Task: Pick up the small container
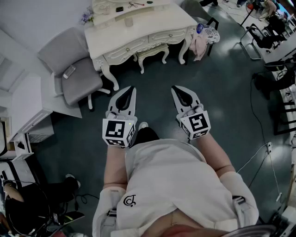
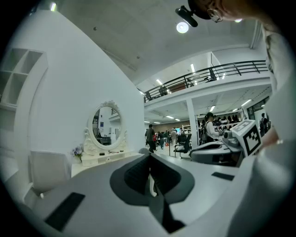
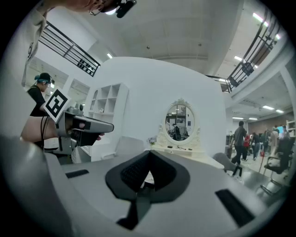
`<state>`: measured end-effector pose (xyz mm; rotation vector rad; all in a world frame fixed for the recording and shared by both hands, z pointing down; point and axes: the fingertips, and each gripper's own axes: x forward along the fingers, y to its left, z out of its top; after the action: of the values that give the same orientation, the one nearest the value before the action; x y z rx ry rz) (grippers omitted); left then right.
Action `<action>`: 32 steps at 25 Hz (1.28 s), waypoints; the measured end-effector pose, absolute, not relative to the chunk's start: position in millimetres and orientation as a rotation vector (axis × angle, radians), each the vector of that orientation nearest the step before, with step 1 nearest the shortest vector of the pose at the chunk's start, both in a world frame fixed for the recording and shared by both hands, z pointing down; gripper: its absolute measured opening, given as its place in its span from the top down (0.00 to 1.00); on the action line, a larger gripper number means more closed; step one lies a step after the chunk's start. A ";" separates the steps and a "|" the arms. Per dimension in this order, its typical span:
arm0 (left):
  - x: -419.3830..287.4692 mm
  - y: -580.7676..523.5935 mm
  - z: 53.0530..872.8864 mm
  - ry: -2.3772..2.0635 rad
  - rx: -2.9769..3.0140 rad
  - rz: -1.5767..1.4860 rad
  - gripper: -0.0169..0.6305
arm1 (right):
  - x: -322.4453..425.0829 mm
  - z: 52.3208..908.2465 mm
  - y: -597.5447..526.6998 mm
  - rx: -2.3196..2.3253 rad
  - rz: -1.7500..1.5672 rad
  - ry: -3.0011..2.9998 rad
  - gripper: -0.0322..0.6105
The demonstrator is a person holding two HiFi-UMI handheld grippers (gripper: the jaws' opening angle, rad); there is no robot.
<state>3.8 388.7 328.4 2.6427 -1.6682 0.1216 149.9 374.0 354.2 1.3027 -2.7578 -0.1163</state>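
Observation:
A white dressing table [image 1: 138, 28] with an oval mirror [image 2: 107, 127] stands ahead of me, some way beyond both grippers. Several small items lie on its top, among them a dark one [image 1: 119, 9]; I cannot tell which is the small container. My left gripper [image 1: 132, 89] and right gripper [image 1: 174, 88] are held side by side over the dark floor and point at the table. Both are shut with nothing between the jaws. In the left gripper view the jaw tips [image 2: 149, 155] meet. In the right gripper view they [image 3: 149, 153] meet too, below the mirror [image 3: 179, 122].
A grey chair [image 1: 76, 76] stands left of the table, and a white stool [image 1: 152, 52] is under it. A cloth [image 1: 200, 44] hangs at the table's right corner. White cabinets [image 1: 27, 111] line the left wall. Cables [image 1: 259, 152] lie at right. People [image 2: 150, 136] walk in the background.

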 end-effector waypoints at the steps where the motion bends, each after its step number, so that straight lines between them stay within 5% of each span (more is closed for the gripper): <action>1: 5.2 389.1 329.4 -1.664 2.644 0.123 0.95 | 150.4 355.0 374.2 1.301 -0.117 -2.757 0.94; 20: 3.7 356.9 356.0 -1.609 2.597 0.198 0.95 | 149.6 378.4 336.8 1.330 0.075 -2.736 0.94; 32: -57.3 155.5 372.4 -1.557 2.605 0.191 0.95 | 96.6 398.5 148.6 1.364 0.126 -2.656 0.94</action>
<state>-57.3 155.5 372.4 2.6049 -1.5566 0.1909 96.6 148.6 398.5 1.3637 -2.6555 0.1262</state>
